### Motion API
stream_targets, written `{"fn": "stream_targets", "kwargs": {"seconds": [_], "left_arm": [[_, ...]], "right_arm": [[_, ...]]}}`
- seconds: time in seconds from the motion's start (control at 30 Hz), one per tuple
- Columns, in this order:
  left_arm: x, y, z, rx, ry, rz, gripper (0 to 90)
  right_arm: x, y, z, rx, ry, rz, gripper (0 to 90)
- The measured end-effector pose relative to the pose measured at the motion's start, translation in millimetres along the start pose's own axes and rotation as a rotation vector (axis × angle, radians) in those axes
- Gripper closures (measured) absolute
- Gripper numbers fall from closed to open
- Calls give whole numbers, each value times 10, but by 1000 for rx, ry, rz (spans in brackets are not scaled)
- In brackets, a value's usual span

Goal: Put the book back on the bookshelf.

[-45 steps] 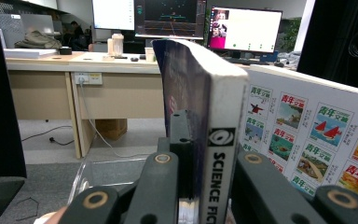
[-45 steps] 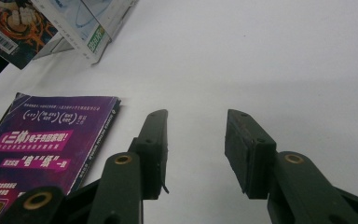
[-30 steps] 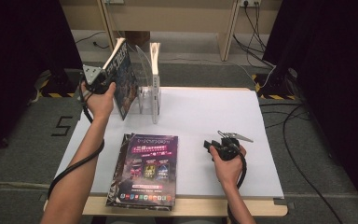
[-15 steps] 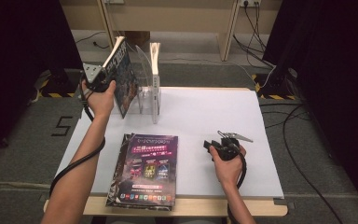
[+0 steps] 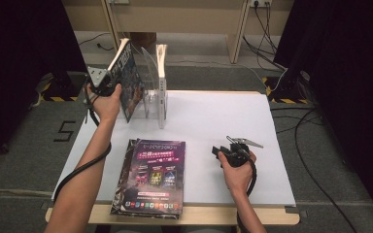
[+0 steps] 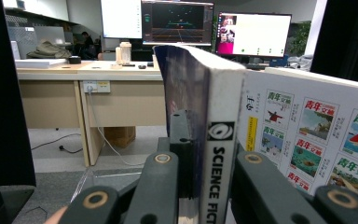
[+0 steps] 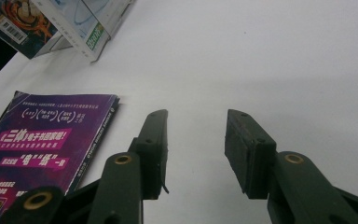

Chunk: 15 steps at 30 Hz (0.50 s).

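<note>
Our left claw (image 5: 108, 86) is closed on the spine of the book (image 5: 127, 80), which stands tall and leans at the left end of the clear rack (image 5: 150, 99). A white book (image 5: 161, 82) stands in the rack just beside it. Our right claw (image 5: 222, 151) waits open over the table (image 5: 209, 121), near the purple magazine (image 5: 156, 170).

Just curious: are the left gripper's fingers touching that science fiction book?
Touching. The left gripper view shows the fingers pressed against both sides of the book spine.
</note>
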<state>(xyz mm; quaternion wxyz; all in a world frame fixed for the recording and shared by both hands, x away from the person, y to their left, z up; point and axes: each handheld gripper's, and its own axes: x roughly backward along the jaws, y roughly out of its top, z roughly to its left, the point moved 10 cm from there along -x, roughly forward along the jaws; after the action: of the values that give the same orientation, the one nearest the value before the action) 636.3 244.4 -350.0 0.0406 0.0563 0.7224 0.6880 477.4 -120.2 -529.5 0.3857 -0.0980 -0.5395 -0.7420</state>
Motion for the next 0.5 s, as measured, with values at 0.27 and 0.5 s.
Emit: {"fn": "stream_targets", "kwargs": {"seconds": [0.27, 0.5], "left_arm": [[-10, -104, 37, -1, 9, 2, 823], [-9, -168, 55, -6, 1, -4, 822]], "right_arm": [[-3, -1, -10, 12, 0, 0, 596], [-8, -3, -11, 19, 0, 0, 596]]}}
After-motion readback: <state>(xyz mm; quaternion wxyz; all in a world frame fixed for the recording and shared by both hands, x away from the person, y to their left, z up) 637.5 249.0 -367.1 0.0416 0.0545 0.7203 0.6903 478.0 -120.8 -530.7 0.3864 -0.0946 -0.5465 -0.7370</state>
